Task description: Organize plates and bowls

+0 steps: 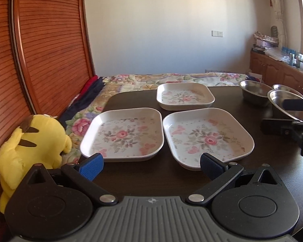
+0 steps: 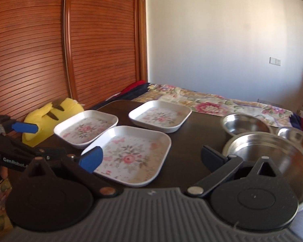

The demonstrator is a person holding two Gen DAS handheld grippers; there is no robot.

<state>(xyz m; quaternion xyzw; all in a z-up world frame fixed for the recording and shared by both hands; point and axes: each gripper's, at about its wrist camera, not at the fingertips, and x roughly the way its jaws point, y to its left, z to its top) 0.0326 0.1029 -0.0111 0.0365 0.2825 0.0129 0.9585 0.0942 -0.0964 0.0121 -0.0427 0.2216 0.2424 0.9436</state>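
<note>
Three square white plates with pink flower prints lie on the dark table: near left, near right, far. Three steel bowls stand at the right: a far one, a small one and a large near one. My left gripper is open and empty, low before the two near plates. My right gripper is open and empty, its left fingertip over the near right plate, its right finger by the large bowl's rim.
A yellow plush toy sits at the table's left edge against a wooden slatted wardrobe. A bed with a floral cover lies beyond the table. A wooden cabinet with clutter runs along the right wall.
</note>
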